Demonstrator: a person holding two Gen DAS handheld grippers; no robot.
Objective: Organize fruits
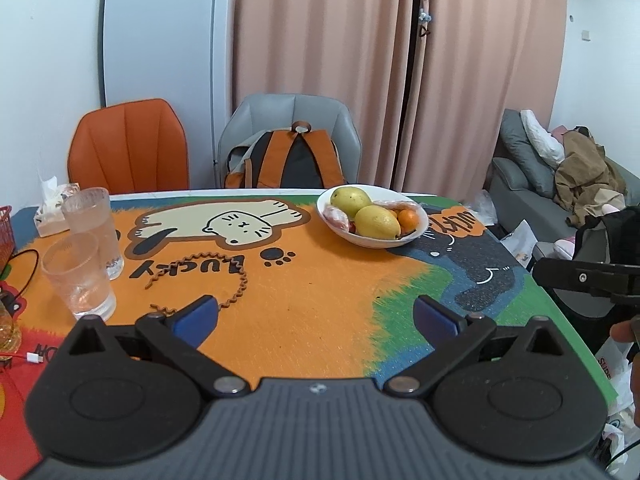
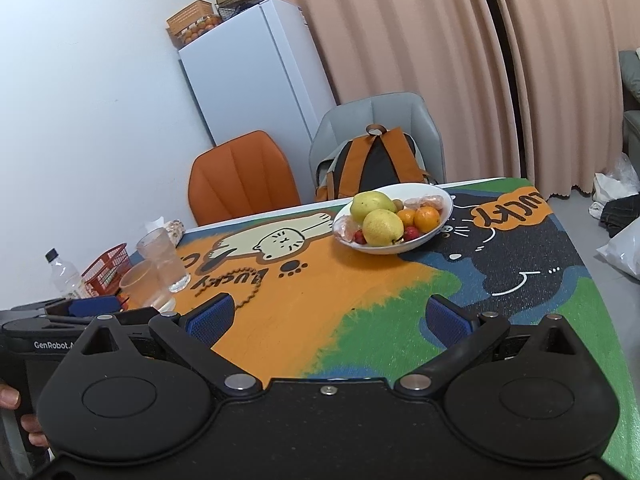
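Holding both tongs (image 1: 316, 318) (image 2: 328, 320) wide apart and empty, aiming ahead at the far fruit bowl (image 1: 374, 240), getting ready to reach

Bowls: one (image 2: 394, 246), white, toward the table's (image 2: 320, 320) far edge
Pears: two (image 2: 382, 227) in the bowl
Oranges: two (image 2: 427, 218) – small
Glasses: two (image 1: 78, 276), near the left edge
Chairs: two (image 1: 128, 146) – beyond the far edge
Backpacks: one (image 1: 294, 160)
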